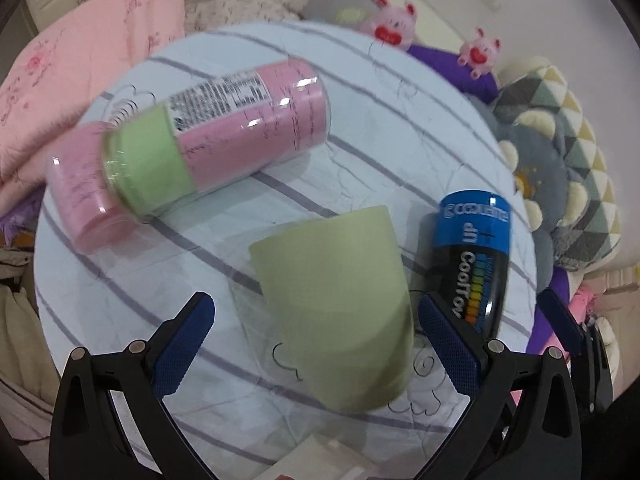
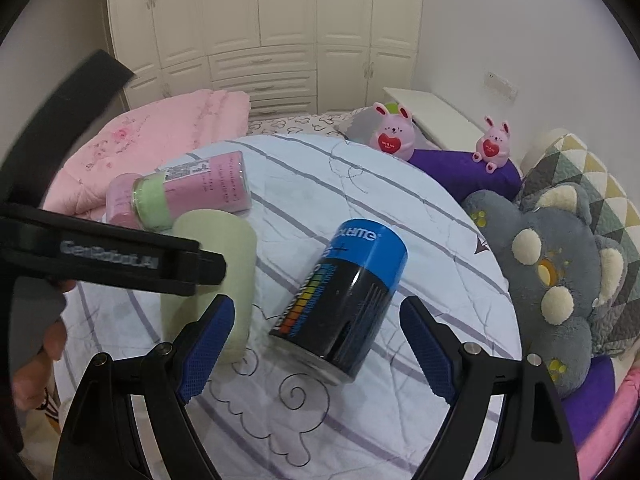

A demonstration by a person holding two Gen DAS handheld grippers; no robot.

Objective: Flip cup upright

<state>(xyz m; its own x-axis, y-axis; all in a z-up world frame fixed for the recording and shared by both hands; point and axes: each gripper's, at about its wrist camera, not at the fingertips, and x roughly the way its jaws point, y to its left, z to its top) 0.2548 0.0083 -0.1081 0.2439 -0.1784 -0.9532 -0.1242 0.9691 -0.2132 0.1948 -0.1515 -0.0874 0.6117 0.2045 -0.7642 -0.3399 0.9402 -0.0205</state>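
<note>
— Where is the green cup [image 1: 332, 304] found?

— On the bed [image 1: 400, 120], mouth down and leaning, just beside the blue-topped can [image 1: 476, 264]; the pink bottle [image 1: 208, 136] is seen lying beyond it.

— Is anything gripped?

— Nothing. The left gripper [image 1: 316, 344] is held spread around the cup; the right gripper [image 2: 316, 344] is spread near the can. The flip is judged not yet done.
</note>
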